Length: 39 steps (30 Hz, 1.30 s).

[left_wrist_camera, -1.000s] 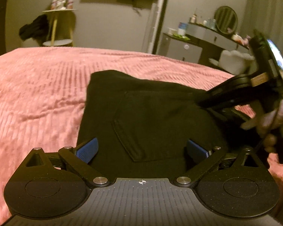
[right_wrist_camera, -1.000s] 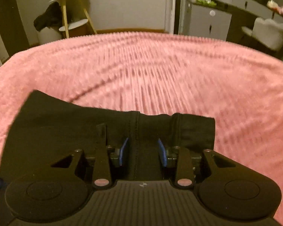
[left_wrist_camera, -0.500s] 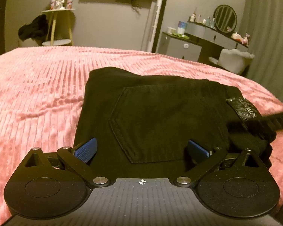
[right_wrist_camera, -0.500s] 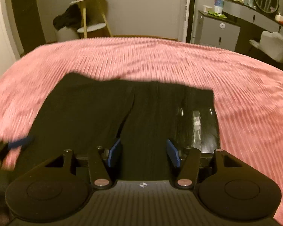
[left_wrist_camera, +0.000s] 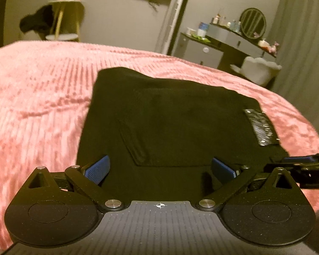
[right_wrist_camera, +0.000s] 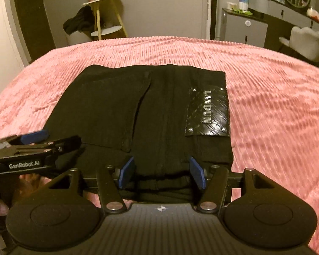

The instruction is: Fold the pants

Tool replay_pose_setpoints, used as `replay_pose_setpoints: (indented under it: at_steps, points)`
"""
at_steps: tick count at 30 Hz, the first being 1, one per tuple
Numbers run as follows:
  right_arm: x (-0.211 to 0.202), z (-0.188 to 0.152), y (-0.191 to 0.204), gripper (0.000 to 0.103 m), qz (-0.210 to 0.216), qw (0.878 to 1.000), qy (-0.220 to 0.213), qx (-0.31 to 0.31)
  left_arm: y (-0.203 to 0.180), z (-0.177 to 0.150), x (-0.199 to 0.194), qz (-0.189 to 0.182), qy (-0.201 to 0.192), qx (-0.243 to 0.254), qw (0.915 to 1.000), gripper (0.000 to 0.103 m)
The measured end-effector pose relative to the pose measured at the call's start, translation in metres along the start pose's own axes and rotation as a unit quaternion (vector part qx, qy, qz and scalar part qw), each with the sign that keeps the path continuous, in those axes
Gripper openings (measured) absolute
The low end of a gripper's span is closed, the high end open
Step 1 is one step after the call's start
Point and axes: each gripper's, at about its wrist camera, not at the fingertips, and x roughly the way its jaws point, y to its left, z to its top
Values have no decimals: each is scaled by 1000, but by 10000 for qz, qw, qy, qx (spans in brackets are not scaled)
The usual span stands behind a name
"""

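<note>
Black pants (left_wrist_camera: pixel 170 123) lie folded in a compact rectangle on the pink bedspread (left_wrist_camera: pixel 32 106), back pocket and a shiny brand patch (right_wrist_camera: pixel 208 112) facing up. They also show in the right wrist view (right_wrist_camera: pixel 121 110). My left gripper (left_wrist_camera: pixel 159 170) is open and empty at the pants' near edge, and it shows at the left of the right wrist view (right_wrist_camera: pixel 34 140). My right gripper (right_wrist_camera: pixel 161 174) is open and empty at the near waistband edge; its tip shows at the right of the left wrist view (left_wrist_camera: pixel 297 161).
The ribbed pink bedspread (right_wrist_camera: pixel 276 116) spreads around the pants. Beyond the bed stand a side table with dark clothes (right_wrist_camera: pixel 100 17), a dresser with a round mirror (left_wrist_camera: pixel 234 40) and a white chair (left_wrist_camera: pixel 257 70).
My right gripper let go of the pants, opened and pulled back toward me, so the whole folded stack is now in its view. My left gripper stayed open and barely moved.
</note>
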Motion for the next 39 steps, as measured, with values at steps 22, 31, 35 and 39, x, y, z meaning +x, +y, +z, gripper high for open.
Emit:
replay_pose_setpoints:
  at_steps: [22, 31, 35, 39]
  points:
    - [11, -3, -139, 84, 1388, 9329, -23, 3323, 87, 17, -10, -237, -473, -2368, 9701, 103]
    - [76, 14, -152, 87, 1936, 9358, 561, 2893, 117, 32, 66, -1247, 1144, -2670, 9487, 103]
    - [102, 16, -157, 85, 2414, 9203, 673, 3005, 110, 47, 91, -1421, 1599, -2103, 9539, 103]
    - [122, 24, -166, 82, 2754, 9022, 669, 3252, 111, 55, 110, -1537, 1628, -2148, 9507, 103]
